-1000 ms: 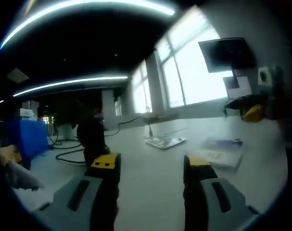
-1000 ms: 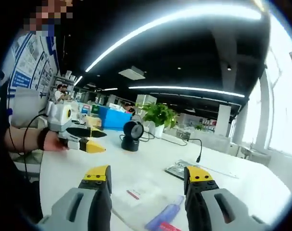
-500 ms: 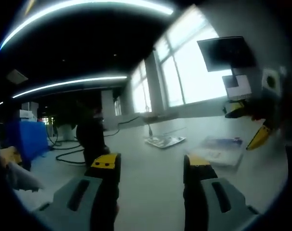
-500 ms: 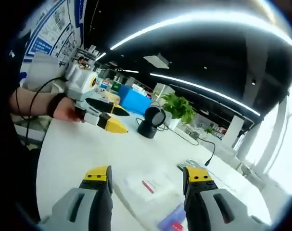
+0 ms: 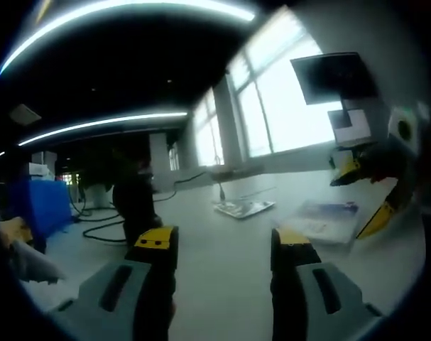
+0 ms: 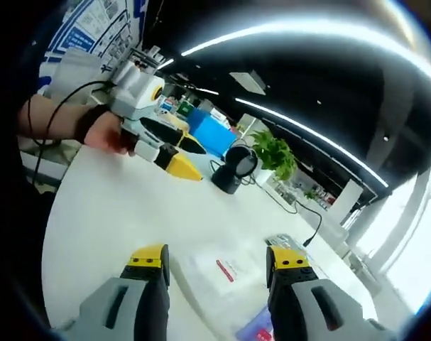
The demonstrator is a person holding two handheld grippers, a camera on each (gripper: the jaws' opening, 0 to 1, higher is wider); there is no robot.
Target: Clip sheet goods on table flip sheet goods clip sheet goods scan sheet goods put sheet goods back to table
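Sheet goods, flat clear-plastic packets with printed labels (image 6: 226,273), lie on the wide white table (image 6: 108,227). Above them hovers the right gripper (image 6: 219,257), its 2 yellow-tipped jaws spread and holding nothing. Beyond the packets stands a round black scanner on a stand (image 6: 235,170). Beside that scanner, the left gripper (image 6: 187,158) shows its jaws parted, gripping nothing.

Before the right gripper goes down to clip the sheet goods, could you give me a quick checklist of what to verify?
1. Right gripper open, jaws apart: ok.
2. Sheet goods flat on the white table, between the jaws in view: ok.
3. Left gripper off to the side, away from the packet: ok.
4. Left gripper open and empty: ok.
5. Scanner upright on the table: ok.
6. Which face of the packet is up: cannot tell.
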